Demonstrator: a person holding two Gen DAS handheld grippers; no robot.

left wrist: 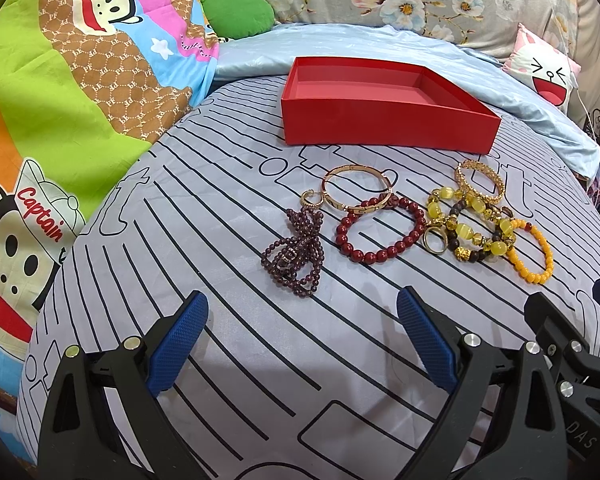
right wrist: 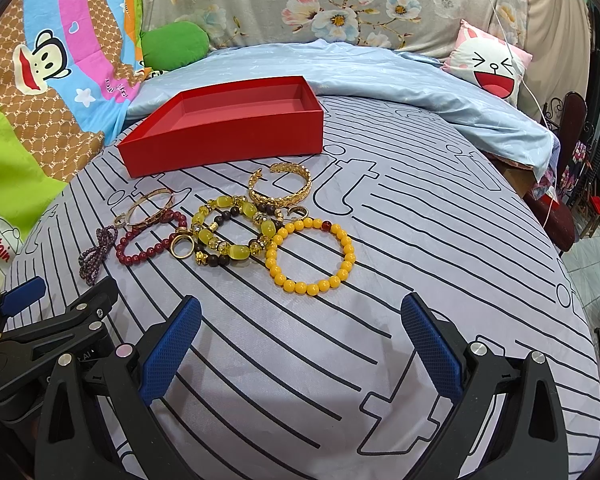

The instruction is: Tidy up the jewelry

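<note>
**Both grippers open, jewelry loose on bed, box empty**

Left wrist view: left gripper (left wrist: 302, 344) spread wide, nothing between the fingers, hovering over the striped sheet (left wrist: 260, 360) short of the jewelry. Red box (left wrist: 384, 122) sits open toward the far edge of the sheet, against the blue quilt (left wrist: 500, 76); inside looks empty, so likely nothing sorted yet. Jewelry lies in a loose row between box and gripper: purple beads (left wrist: 296, 252) nearest the left gripper, red bracelet (left wrist: 380, 232) beside them and overlapping the gold bangle (left wrist: 358, 192), small hoop (left wrist: 312, 199) just beside the bangle. Yellow-brown pile (left wrist: 472, 228) tangled with a ring (left wrist: 436, 240), gold cuff (left wrist: 480, 182) behind it, orange bracelet (left wrist: 534, 252) on the right. Right gripper's arm shows at the right edge.

Right wrist view: right gripper (right wrist: 300, 342) also wide open, empty, lined up roughly with the orange bracelet (right wrist: 310, 256), which lies mostly clear of the pile, probably the easy first pick. Box (right wrist: 228, 140) is angled, open top facing up, ready to receive. Tangled pile (right wrist: 228, 232) may drag neighbours if lifted.
</note>
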